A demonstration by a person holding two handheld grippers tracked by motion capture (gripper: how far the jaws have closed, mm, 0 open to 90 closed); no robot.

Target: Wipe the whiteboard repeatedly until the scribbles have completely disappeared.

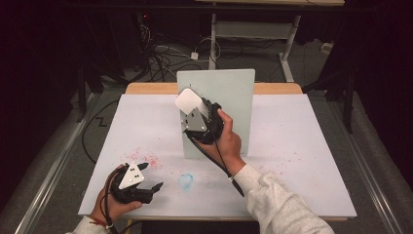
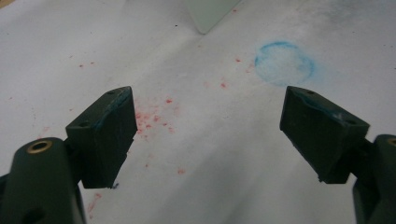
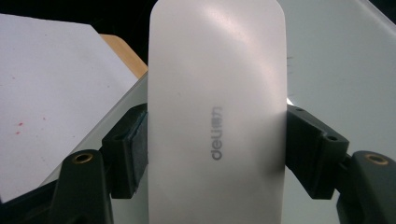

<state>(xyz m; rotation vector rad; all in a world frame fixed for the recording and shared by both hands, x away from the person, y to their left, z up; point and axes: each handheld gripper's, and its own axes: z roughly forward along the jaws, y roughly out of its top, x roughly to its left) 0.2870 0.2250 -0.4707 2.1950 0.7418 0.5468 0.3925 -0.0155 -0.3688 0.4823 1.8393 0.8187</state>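
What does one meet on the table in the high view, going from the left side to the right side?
Left gripper, open and low over the white sheet → red specks → blue ring mark → white eraser held in the right gripper, in front of the upright pale board.

Overhead table (image 1: 292, 161) view; two close jaw-level views

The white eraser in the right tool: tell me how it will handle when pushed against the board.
The white eraser looks stiff: it keeps its shape between the right tool's pads. Its smooth, glossy shell may slip in the grip under pressure. The upright board is thin and tall, so a hard push could probably tip it.
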